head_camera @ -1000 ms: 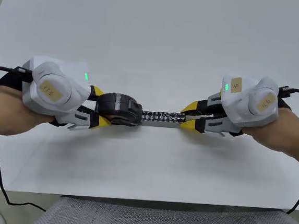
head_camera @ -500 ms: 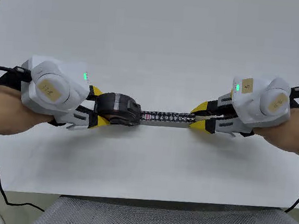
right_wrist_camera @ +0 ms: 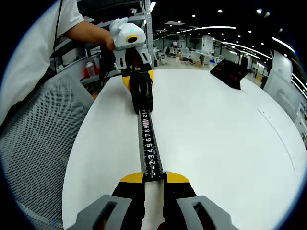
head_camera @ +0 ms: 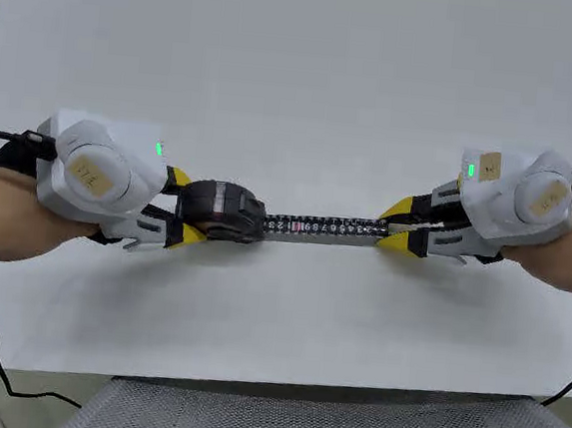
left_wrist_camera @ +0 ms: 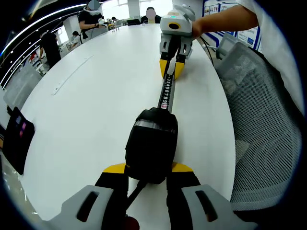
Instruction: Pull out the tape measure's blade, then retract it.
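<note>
A black tape measure (head_camera: 222,210) rests on the white table (head_camera: 307,86), its case held between the yellow-tipped jaws of my left gripper (head_camera: 188,206). In the left gripper view the case (left_wrist_camera: 151,143) sits right between the jaws. Its black numbered blade (head_camera: 325,226) runs out to the right, low over the table. My right gripper (head_camera: 395,224) is shut on the blade's end. The right gripper view looks along the blade (right_wrist_camera: 148,146) from my right gripper (right_wrist_camera: 153,179) to the case (right_wrist_camera: 142,91) and the left gripper behind it.
A grey mesh chair (head_camera: 298,420) stands at the table's near edge. A dark flat device (right_wrist_camera: 232,72) lies at the far side of the table. Cables trail off both grippers. People stand at the far end of the room in the left gripper view.
My right gripper has moved to the right with the blade's end, and more blade is out of the case. The left gripper and case have stayed nearly in place.
</note>
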The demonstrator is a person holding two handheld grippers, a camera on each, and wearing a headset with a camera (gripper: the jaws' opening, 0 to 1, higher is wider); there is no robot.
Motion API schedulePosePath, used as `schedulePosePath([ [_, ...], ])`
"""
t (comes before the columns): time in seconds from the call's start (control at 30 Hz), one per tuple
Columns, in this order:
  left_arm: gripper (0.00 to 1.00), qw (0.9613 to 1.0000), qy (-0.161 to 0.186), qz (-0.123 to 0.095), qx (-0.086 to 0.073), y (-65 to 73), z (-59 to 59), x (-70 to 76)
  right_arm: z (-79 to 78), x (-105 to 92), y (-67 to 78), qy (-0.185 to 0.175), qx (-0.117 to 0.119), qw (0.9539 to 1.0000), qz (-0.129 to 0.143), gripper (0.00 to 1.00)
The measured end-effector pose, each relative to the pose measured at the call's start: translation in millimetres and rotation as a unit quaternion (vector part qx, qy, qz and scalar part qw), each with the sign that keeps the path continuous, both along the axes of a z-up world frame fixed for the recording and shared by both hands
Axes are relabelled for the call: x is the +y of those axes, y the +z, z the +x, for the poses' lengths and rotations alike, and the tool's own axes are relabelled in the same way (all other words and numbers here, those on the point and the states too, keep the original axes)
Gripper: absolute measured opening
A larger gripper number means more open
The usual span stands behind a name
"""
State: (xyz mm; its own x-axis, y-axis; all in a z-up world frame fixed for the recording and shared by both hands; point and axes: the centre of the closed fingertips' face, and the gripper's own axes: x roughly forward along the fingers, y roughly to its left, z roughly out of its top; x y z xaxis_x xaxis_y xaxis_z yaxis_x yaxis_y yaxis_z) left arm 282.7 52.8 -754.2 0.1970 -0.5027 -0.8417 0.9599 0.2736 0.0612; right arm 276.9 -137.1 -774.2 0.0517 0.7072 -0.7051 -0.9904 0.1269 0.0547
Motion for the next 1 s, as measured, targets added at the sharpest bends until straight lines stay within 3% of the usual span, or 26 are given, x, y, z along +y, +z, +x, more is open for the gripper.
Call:
schedulePosePath([
  [1.0,0.25,1.0,0.0,0.004,0.0,-0.7,0.3,-1.5,0.5,-26.9,-0.6,0.001,0.0,0.9998,-0.018,0.1],
])
